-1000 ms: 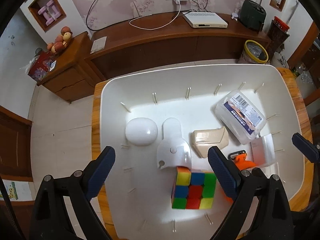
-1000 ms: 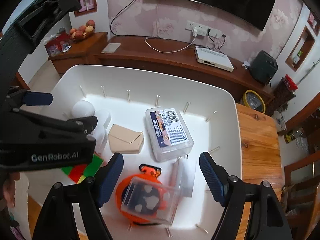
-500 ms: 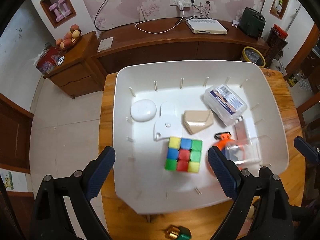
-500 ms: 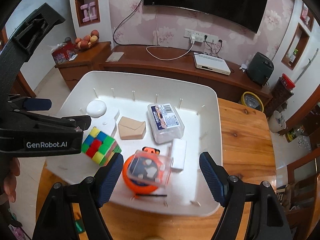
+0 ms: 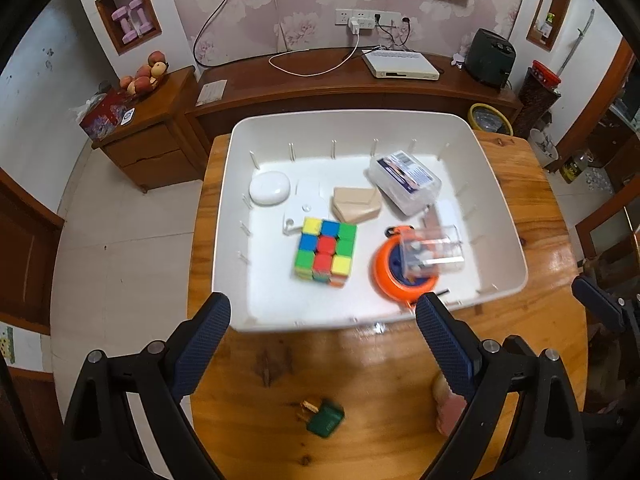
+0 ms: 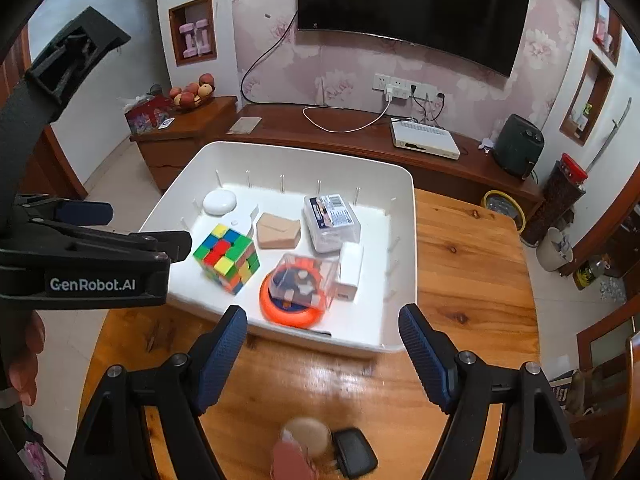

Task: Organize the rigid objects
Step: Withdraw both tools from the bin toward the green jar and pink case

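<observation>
Holding: both grippers, left (image 5: pixel 322 338) and right (image 6: pixel 322 354), jaws wide apart, nothing between them.
Bin (image 5: pixel 500 200): white, on wooden table (image 5: pixel 372 368), far side.
Cube (image 5: pixel 326 252): multicoloured, mid-bin.
Reel (image 5: pixel 394 278): orange, clear box (image 5: pixel 434 250) atop.
Plug (image 5: pixel 324 420): green, on table outside bin.
Change: both cameras farther back; table edge and plug newly visible.

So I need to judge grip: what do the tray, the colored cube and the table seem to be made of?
Tray: looks like white molded plastic, smooth and matte, with thin ribs on its walls.
Cube: likely hard plastic with bright glossy tiles.
Table: wood with visible grain and knots, and a shiny varnish that shows reflections.
</observation>
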`<move>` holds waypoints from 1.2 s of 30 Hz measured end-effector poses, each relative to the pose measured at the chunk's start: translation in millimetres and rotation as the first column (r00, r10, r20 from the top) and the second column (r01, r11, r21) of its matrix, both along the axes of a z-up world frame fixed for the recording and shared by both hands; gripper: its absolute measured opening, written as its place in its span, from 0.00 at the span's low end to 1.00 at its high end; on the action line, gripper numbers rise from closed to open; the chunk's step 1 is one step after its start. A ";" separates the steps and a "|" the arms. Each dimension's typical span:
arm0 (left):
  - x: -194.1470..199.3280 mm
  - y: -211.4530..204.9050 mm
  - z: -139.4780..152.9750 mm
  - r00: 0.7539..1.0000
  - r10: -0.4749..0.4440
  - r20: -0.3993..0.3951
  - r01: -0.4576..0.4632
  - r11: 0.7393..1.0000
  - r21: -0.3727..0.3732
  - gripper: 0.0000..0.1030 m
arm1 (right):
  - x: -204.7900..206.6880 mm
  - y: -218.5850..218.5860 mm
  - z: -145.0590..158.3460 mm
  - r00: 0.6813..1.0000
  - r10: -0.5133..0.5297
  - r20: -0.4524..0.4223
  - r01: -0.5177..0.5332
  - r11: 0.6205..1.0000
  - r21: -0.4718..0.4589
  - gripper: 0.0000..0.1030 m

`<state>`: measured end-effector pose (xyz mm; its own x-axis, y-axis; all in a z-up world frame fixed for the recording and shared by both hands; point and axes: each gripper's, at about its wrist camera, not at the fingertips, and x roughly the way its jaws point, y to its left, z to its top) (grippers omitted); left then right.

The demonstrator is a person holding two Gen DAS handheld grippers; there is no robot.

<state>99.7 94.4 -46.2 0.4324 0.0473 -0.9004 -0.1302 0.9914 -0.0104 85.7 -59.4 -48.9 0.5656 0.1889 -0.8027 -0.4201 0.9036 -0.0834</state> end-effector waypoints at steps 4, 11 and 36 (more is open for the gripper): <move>-13.9 -4.4 0.8 1.000 0.012 0.002 -0.012 1.000 -0.012 0.92 | -14.7 -11.8 2.6 1.000 0.007 0.009 -0.007 1.000 -0.003 0.77; -36.4 -12.0 -3.5 1.000 0.028 -0.009 -0.028 0.999 -0.045 0.92 | -37.1 -36.0 4.1 1.000 0.008 0.015 -0.008 1.000 -0.008 0.77; -101.5 -54.6 -35.8 0.998 -0.042 -0.038 0.039 0.997 -0.074 0.92 | -85.9 -110.8 -29.2 0.997 -0.054 -0.048 0.056 0.998 0.024 0.77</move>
<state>-1.8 39.8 -82.0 0.3969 -0.0360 -0.9172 -0.0915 0.9927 -0.0786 -0.2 -170.2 -78.0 0.5376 0.1790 -0.8240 -0.3727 0.9270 -0.0417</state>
